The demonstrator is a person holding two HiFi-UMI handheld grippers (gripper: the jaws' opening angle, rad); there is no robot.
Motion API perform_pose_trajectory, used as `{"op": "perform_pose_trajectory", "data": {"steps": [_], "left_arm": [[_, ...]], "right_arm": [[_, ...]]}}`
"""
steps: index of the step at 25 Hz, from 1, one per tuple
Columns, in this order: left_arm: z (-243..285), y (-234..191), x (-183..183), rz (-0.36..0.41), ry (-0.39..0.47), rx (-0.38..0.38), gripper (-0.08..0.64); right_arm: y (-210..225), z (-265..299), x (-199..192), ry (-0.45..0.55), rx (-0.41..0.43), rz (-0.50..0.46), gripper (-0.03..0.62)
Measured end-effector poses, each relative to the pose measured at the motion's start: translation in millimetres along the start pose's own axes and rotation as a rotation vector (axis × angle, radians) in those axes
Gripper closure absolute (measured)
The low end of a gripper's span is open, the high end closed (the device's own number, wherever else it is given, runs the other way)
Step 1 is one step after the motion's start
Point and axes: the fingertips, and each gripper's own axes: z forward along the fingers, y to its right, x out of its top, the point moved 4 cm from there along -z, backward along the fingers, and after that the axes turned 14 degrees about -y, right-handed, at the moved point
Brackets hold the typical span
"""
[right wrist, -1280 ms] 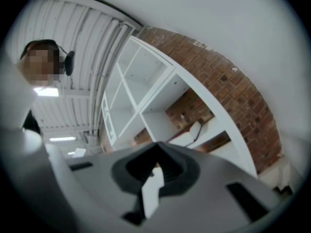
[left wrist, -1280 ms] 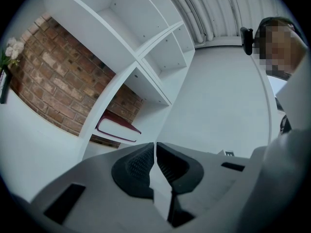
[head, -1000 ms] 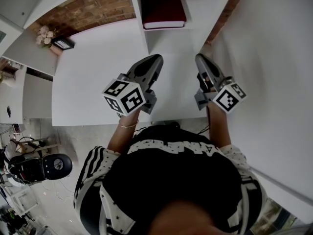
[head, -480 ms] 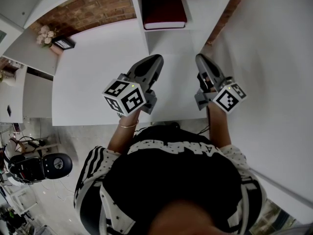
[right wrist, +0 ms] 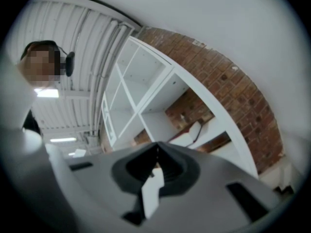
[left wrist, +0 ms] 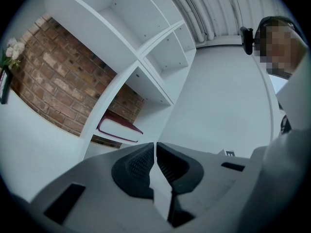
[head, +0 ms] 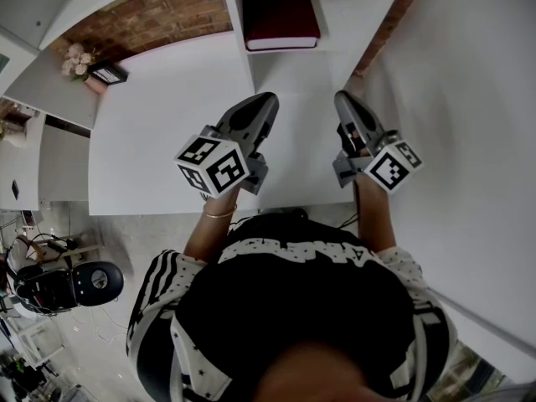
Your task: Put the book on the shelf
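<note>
Light is even, diffuse and fairly bright; the white tabletop [head: 159,141] reads pale grey without glare, and shadows on it are soft and faint; the dark book [head: 279,11] lies in the dimmer recess of the far shelf [head: 347,15]; the near bottom of the head view is dark and soft, and straight edges bow toward its borders; both gripper views are round fisheye pictures with black corners; a ceiling lamp [right wrist: 47,93] blows out white at the left of the right gripper view, whose near fingers [right wrist: 179,174] look blurred; the left gripper view is crisper.
</note>
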Motion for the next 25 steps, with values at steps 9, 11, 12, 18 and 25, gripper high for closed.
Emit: {"op": "perform_pose_trajectory", "data": {"steps": [9,11,12,18,25], "left_arm": [[0.3,-0.1,0.1,0.001,0.000,0.000,0.509],[0.3,-0.7,-0.3,0.000,-0.001,0.000,0.509],[0.3,-0.9,-0.4,-0.001,-0.002,0.000,0.509],[0.0,-0.4,-0.2,0.000,-0.001,0.000,0.509],[-0.6,-1.5,-1.0,0.001,-0.002,0.004,0.509]], "right_arm": [[-3.1,2.0,0.5,-0.022,-0.001,-0.035,0.563],[-3.8,2.7,0.0,-0.026,0.000,-0.039,0.563],[-4.2,2.8,0.0,-0.027,0.001,-0.040,0.563],[-5.5,2.6,0.1,-0.027,0.001,-0.043,0.563],[-5.3,2.6,-0.8,-0.026,-0.001,-0.048,0.563]]}}
